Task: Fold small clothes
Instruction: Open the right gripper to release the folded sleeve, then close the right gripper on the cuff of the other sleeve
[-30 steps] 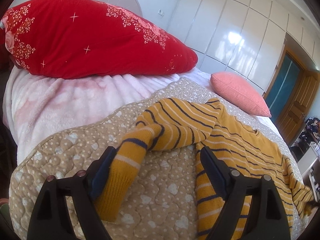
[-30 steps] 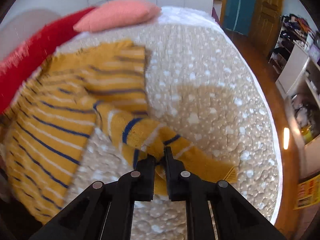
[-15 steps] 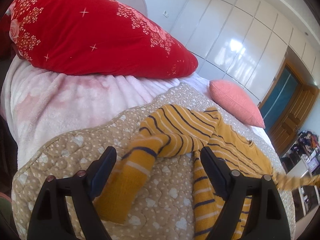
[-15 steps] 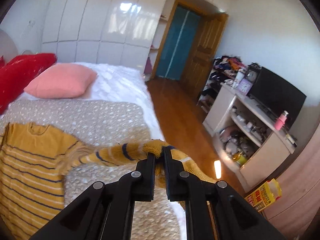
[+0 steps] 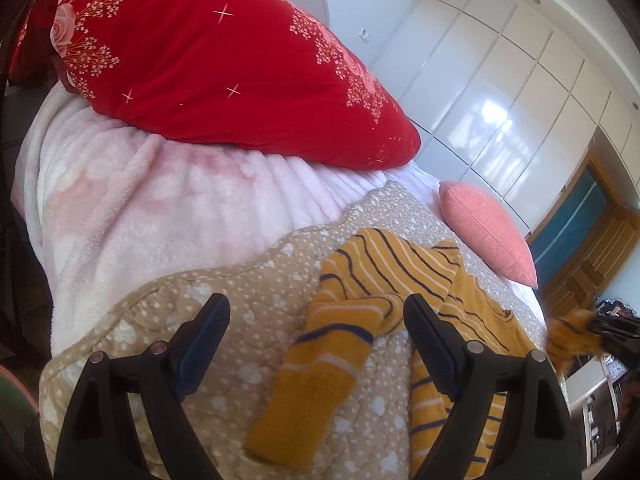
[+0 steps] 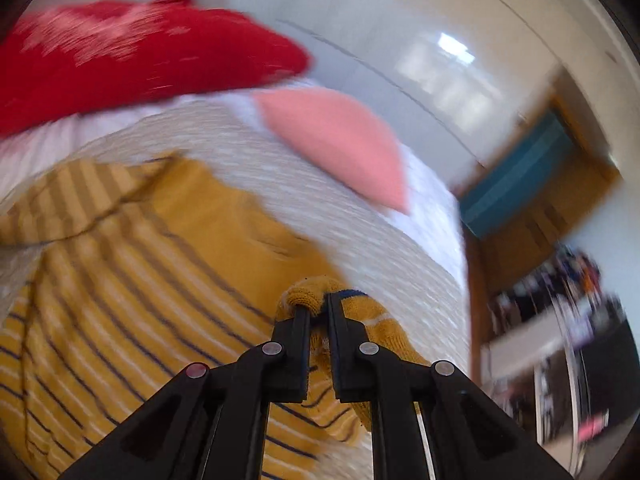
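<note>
The right gripper (image 6: 318, 312) has its two black fingers pressed together on a bunched fold of knit from the sweater's right sleeve (image 6: 340, 308), holding that sleeve up above the sweater's body. This view is streaked with motion blur. Below and to the left of the pinch, the mustard-yellow striped sweater (image 6: 132, 272) lies spread on a beige quilt (image 6: 384, 256) dotted with white.

The left gripper (image 5: 316, 316) hangs over the near edge of the same quilt (image 5: 224, 280) with its fingers spread wide apart and nothing between them. Just beyond its fingertips the sweater's left sleeve (image 5: 320, 368) lies bent across the quilt, its plain yellow cuff pointing toward the near edge. The sweater's body (image 5: 480, 312) stretches away to the right, and at the far right edge of this view a lifted bit of yellow knit meets a dark shape, blurred.

Under the quilt, to the left, is a fluffy pale pink blanket (image 5: 140, 208). A big red pillow (image 5: 224, 64) with white flower print rests on it at the far left. A smaller salmon-pink cushion (image 5: 488, 232) lies on the far right of the bed. Glossy white wardrobe doors (image 5: 500, 96) line the wall behind, beside a wooden door frame (image 5: 592, 252).
</note>
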The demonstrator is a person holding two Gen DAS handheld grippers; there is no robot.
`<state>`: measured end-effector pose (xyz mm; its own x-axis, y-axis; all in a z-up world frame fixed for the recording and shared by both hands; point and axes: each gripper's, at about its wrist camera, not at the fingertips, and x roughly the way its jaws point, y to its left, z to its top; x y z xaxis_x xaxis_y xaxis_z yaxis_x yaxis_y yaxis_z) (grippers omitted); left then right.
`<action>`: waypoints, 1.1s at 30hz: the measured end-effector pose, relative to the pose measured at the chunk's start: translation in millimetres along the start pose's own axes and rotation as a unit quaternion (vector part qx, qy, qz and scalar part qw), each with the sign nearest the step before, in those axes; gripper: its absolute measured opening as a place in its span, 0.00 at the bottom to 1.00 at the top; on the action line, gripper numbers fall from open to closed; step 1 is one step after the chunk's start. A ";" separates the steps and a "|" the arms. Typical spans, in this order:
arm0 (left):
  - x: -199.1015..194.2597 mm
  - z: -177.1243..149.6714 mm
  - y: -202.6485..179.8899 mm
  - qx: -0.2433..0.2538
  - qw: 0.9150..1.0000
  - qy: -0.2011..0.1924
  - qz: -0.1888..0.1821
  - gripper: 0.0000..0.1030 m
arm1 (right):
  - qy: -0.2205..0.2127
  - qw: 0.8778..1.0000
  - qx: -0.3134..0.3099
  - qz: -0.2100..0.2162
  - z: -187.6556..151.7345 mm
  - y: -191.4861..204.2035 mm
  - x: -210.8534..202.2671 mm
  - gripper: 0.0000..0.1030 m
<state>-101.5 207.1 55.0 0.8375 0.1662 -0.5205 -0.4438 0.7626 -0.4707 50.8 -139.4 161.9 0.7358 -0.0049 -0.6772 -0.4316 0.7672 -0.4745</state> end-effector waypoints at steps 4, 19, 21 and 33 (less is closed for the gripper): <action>2.9 0.9 6.5 -0.005 1.000 0.007 0.005 0.85 | -0.035 0.996 -0.085 0.016 16.1 73.1 9.6 0.52; 10.9 -8.9 -1.5 0.003 1.000 0.031 0.003 0.85 | 0.064 0.988 0.122 0.069 -40.6 18.0 59.5 0.35; 11.5 -9.2 0.6 -0.003 0.999 0.033 0.004 0.85 | 0.075 0.982 0.138 0.105 -45.5 21.6 68.3 0.32; 17.5 -11.8 -6.8 0.027 0.999 0.028 0.023 0.86 | -0.068 0.826 0.376 0.414 51.0 1.0 86.7 0.44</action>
<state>-87.6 197.5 40.6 0.7965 0.1674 -0.5810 -0.4626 0.7875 -0.4073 140.8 -106.4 131.3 0.4238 0.7546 -0.5010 -0.4074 0.6528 0.6387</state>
